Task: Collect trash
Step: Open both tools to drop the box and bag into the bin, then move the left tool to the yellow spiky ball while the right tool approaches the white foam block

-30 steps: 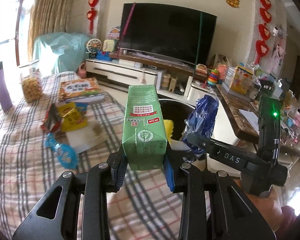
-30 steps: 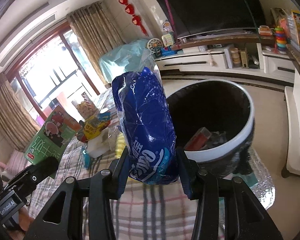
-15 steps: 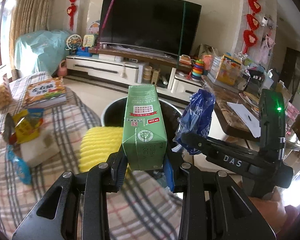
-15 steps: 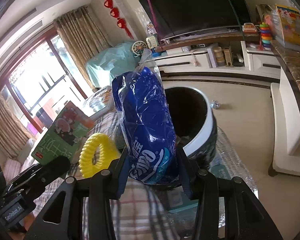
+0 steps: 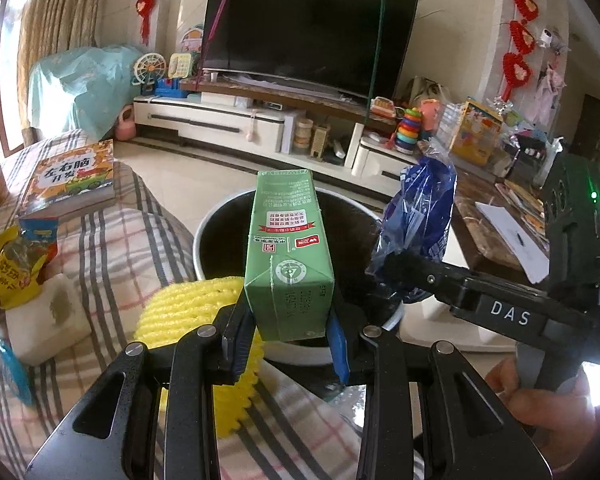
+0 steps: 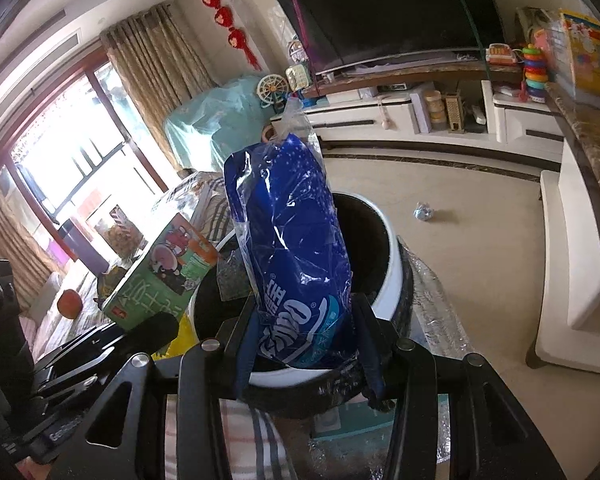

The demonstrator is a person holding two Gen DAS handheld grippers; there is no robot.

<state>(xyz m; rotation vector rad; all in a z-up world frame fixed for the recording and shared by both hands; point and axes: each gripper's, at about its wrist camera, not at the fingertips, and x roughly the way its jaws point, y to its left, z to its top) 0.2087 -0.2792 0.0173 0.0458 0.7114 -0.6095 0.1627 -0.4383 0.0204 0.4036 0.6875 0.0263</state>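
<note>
Beside the plaid tablecloth [image 5: 112,240], hand-held grippers clamp a green carton [image 5: 288,268] and blue wrapper [image 6: 296,264] over the bin [image 6: 394,276].

Each fisheye view looks forward and downward along its own gripper's fingers, close behind them. The left wrist view faces the television [image 5: 308,28] wall; the right wrist view faces the same wall from further right. Both share the white-rimmed trash bin [image 5: 216,224] [image 6: 394,264] and television [image 6: 392,12].

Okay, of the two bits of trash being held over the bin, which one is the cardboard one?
The green carton, clamped in the left gripper. The right gripper holds a crinkly blue plastic wrapper.
</note>
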